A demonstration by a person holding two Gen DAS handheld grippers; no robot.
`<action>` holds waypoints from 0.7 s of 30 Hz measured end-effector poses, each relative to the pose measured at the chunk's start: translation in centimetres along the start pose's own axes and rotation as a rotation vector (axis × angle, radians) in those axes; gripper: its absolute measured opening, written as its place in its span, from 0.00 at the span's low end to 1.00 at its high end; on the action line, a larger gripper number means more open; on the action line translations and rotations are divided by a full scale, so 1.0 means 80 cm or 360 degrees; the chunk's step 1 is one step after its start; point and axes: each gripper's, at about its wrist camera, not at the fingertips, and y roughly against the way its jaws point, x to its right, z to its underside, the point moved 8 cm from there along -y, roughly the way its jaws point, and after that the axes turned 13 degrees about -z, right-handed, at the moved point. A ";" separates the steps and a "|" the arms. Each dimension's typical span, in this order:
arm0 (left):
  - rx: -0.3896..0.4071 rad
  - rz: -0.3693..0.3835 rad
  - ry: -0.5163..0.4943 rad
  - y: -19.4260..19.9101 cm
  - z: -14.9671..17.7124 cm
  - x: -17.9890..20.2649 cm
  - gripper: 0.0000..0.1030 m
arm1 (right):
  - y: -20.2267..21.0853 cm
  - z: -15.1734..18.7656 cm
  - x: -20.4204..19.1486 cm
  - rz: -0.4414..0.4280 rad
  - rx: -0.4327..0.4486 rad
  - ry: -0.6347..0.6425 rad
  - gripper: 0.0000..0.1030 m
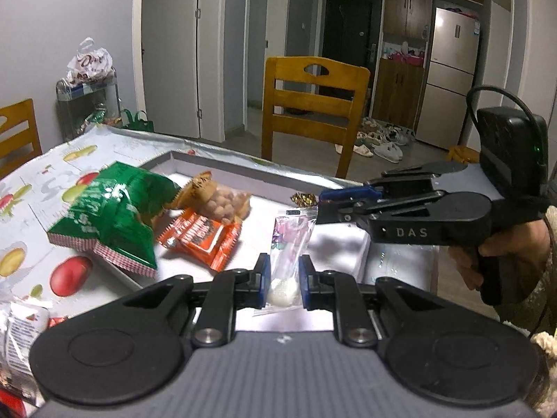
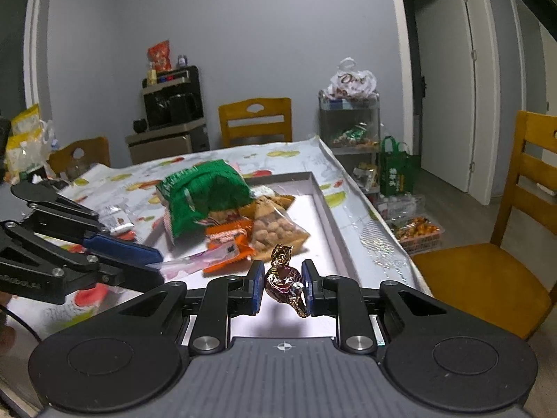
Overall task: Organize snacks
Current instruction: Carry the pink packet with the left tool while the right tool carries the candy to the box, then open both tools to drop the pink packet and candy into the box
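A shallow grey tray [image 1: 216, 162] on the table holds a green snack bag [image 1: 111, 209], a clear bag of nuts [image 1: 222, 202] and an orange packet [image 1: 202, 237]. My left gripper [image 1: 282, 280] is shut on a clear packet with a white sweet [image 1: 285, 261], held over the tray. My right gripper [image 2: 282, 285] is shut on a brown-gold wrapped candy [image 2: 280, 275] above the tray [image 2: 323, 202]. In the left wrist view the right gripper [image 1: 313, 205] hovers over the tray's far right part. The green bag [image 2: 205, 191], nuts [image 2: 275, 230] and orange packet [image 2: 226, 240] also show in the right wrist view.
The table has a fruit-print cloth [image 1: 52, 188]. A silver snack packet [image 1: 21, 334] lies at its near left. Wooden chairs [image 1: 313, 104] [image 2: 487, 261] stand around the table. A rack with bags [image 2: 348, 115] stands by the wall.
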 end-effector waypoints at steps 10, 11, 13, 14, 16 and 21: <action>-0.0046 0.0008 -0.0026 -0.012 0.013 0.009 0.13 | 0.000 0.006 0.007 0.0035 -0.0021 0.0011 0.24; -0.0047 0.0006 -0.0024 -0.013 0.014 0.009 0.13 | 0.000 0.006 0.006 0.0035 -0.0022 0.0011 0.24; -0.0047 0.0004 -0.0019 -0.013 0.014 0.008 0.13 | 0.000 0.004 0.005 0.0034 -0.0023 0.0014 0.24; -0.0046 0.0003 -0.0020 -0.013 0.014 0.008 0.13 | -0.001 0.004 0.004 0.0035 -0.0023 0.0017 0.24; -0.0043 0.0002 -0.0019 -0.012 0.015 0.008 0.13 | 0.000 0.004 0.004 0.0035 -0.0023 0.0015 0.24; -0.0055 -0.0006 -0.0010 -0.010 0.017 0.008 0.13 | 0.001 0.004 0.005 0.0045 -0.0021 0.0007 0.24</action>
